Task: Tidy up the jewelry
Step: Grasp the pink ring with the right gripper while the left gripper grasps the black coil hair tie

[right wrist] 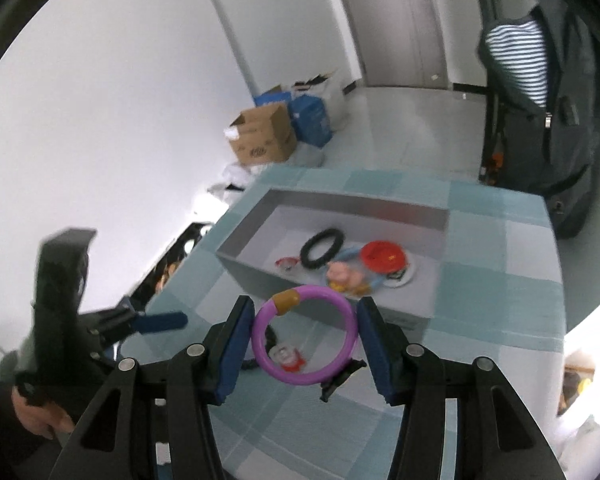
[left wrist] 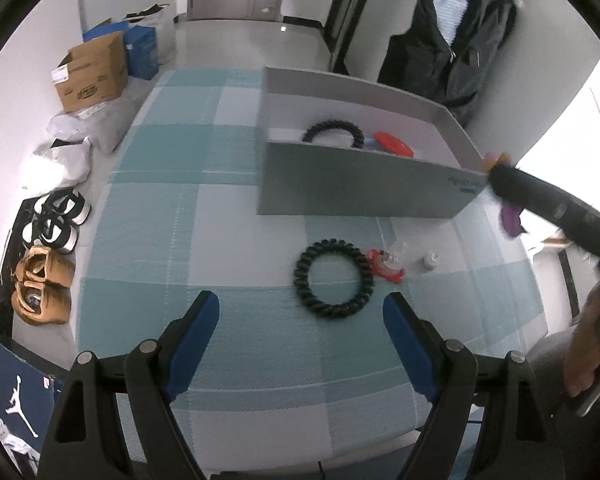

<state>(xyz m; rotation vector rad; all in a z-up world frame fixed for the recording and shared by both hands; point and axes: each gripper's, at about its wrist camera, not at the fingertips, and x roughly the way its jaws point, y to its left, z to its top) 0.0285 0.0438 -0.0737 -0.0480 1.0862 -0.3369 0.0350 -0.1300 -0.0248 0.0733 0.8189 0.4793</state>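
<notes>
The right tongs (right wrist: 305, 340) grip a purple ring (right wrist: 305, 334), it seems, near the box (right wrist: 256, 276); next, release inside. The left tongs (left wrist: 301, 336) hang open above a black coil (left wrist: 333, 278).

Checked teal cloth surface (left wrist: 160, 216) under grey box (left wrist: 360, 188), black coil ring (left wrist: 334, 278) (red trinket (left wrist: 384, 266) alongside)
</notes>
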